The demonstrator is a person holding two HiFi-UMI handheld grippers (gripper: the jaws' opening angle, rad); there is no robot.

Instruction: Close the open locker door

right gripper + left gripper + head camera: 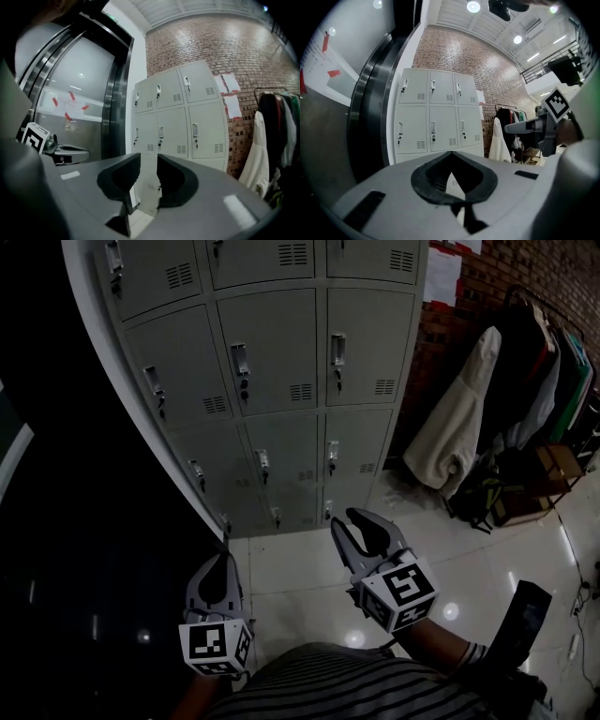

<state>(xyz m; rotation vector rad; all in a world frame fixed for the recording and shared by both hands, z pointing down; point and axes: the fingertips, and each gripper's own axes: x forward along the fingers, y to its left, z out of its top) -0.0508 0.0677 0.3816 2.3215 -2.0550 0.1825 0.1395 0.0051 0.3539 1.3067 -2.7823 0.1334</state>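
A bank of grey lockers [281, 381] stands ahead on the white tiled floor. Every door I can see sits flush, each with a handle and a vent; no door stands ajar in any view. The lockers [436, 117] also fill the middle of the left gripper view, and the lockers [183, 117] stand to the right of centre in the right gripper view. My left gripper [223, 561] hangs low, its jaw tips touching with nothing between them [451, 153]. My right gripper [352, 518] is held higher and nearer the bottom row, open with an empty gap [148, 157].
A curved dark metal and glass frame [94, 474] runs along the lockers' left side. To the right are a brick wall [469, 287], a clothes rack [539, 352] with a pale coat [459, 418], a cardboard box [558, 465] and a black object [520, 615] on the floor.
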